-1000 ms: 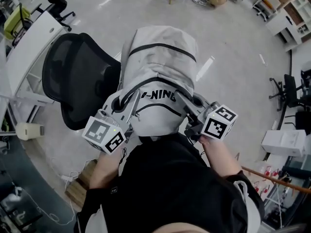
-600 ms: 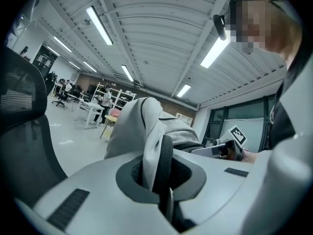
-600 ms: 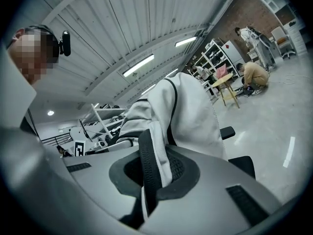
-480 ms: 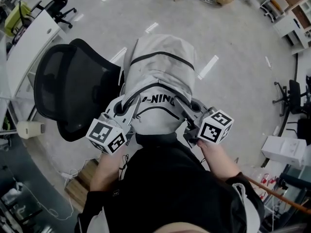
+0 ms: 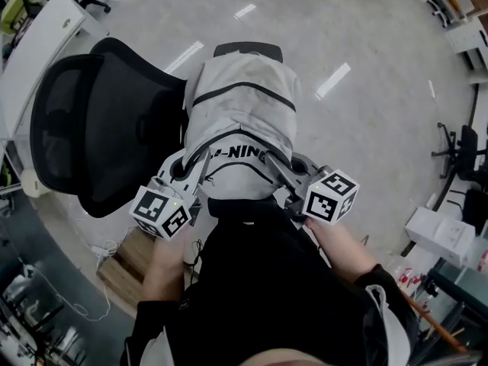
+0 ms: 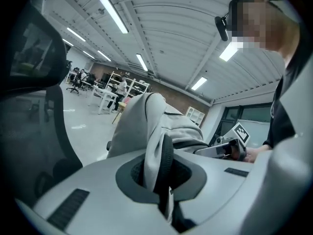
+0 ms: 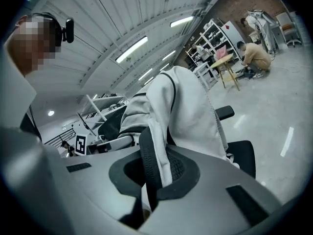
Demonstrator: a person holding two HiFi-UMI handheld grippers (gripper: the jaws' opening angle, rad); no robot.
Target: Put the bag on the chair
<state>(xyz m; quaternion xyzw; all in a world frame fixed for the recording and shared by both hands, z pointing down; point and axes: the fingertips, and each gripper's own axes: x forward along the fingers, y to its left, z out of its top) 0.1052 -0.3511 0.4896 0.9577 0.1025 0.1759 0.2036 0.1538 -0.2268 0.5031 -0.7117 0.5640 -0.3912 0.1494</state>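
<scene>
1. We are gripping the grey backpack (image 5: 242, 105) by its shoulder straps. The left tool (image 5: 187, 175) is clamping tight on the left strap (image 6: 157, 160), and the right tool (image 5: 288, 172) on the right strap (image 7: 155, 155).
2. Gripping both straps is keeping the backpack upright and balanced.
3. The backpack is hanging over the seat (image 7: 247, 155) of the black mesh office chair (image 5: 84, 128), beside its backrest; we cannot tell whether it is resting there.

Your pale grey bag (image 5: 242, 105) hangs upright by its straps above the black mesh chair (image 5: 91, 128), whose backrest stands just left.
</scene>
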